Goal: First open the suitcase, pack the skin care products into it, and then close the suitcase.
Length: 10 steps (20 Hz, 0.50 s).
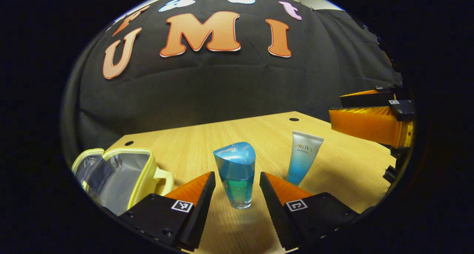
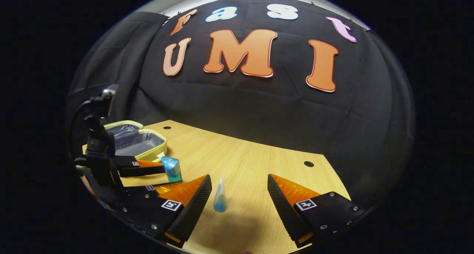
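We've got the left gripper spread wide around the blue bottle — fingers either side, not touching it. The right gripper is wide open too, lined up on the tube standing on its cap on the table. The suitcase lies open off to the left. The risk, we'd say — one finger nudging first and tipping either upright product.

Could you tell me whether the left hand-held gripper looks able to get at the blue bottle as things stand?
Probably yes. The left hand-held gripper is open and the blue bottle stands upright on the table between its fingers, untouched, with nothing in between. The tube stands apart to one side.
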Motion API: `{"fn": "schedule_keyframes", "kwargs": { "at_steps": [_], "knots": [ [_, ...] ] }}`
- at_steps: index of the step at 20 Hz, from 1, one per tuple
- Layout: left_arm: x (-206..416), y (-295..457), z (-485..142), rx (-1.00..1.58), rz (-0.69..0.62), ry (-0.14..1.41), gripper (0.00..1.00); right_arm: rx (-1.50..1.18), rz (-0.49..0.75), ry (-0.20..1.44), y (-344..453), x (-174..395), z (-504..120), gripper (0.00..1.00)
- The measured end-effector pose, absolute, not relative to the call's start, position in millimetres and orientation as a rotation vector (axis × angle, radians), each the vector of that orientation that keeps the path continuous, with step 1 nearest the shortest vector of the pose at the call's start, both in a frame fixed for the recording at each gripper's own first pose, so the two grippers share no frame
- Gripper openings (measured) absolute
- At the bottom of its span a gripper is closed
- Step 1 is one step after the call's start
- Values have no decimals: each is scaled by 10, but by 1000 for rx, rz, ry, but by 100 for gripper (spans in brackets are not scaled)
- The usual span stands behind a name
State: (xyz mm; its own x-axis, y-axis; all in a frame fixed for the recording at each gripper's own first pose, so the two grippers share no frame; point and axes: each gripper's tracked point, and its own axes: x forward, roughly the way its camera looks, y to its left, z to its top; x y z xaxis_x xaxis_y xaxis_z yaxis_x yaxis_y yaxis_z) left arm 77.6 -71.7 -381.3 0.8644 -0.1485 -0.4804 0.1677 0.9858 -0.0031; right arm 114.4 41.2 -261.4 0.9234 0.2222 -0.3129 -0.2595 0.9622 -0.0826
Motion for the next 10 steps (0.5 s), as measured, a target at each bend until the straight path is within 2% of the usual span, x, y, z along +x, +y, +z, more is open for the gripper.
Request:
{"fn": "schedule_keyframes", "kwargs": {
  "at_steps": [4, 5, 6, 10],
  "knots": [
    [829, -753, -3923, 35, -207, 518, 76, -117, 241, 326, 400, 1200, -2804, 96],
    [851, -744, -3947, 39, -194, 509, 72, -112, 242, 331, 405, 1204, -2863, 96],
    [765, -714, -3865, 37, -204, 512, 55, -109, 250, 337, 431, 1213, -2908, 96],
    [853, -760, -3925, 32, -225, 504, 50, -122, 281, 360, 568, 1198, -3100, 96]
  ]
}}
